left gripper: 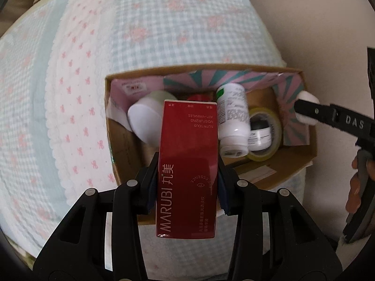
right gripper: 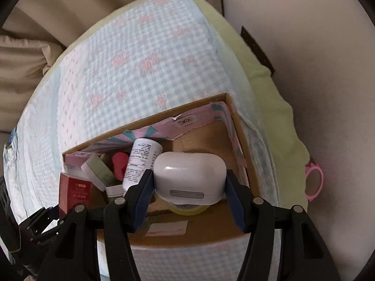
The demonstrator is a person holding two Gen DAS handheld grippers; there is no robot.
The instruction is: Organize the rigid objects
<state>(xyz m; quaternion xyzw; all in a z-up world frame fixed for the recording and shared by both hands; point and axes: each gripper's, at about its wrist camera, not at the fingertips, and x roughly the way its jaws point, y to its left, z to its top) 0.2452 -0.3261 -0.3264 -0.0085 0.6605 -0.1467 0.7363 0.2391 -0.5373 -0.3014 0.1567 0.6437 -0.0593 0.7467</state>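
Your left gripper (left gripper: 187, 187) clamps a red carton (left gripper: 187, 164) above the cardboard box (left gripper: 302, 161). Your right gripper (right gripper: 189, 196) grips a white case (right gripper: 189, 175) over the same box. Inside the box: white bottle (left gripper: 232, 121), tape roll (left gripper: 269, 135), white jar (left gripper: 145, 119).

A bed (left gripper: 164, 35) covered with a blue-and-white checked quilt (right gripper: 145, 75) with pink flowers carries an open cardboard box (left gripper: 302, 157) near its edge, over a pale yellow sheet (right gripper: 264, 75) showing along the side
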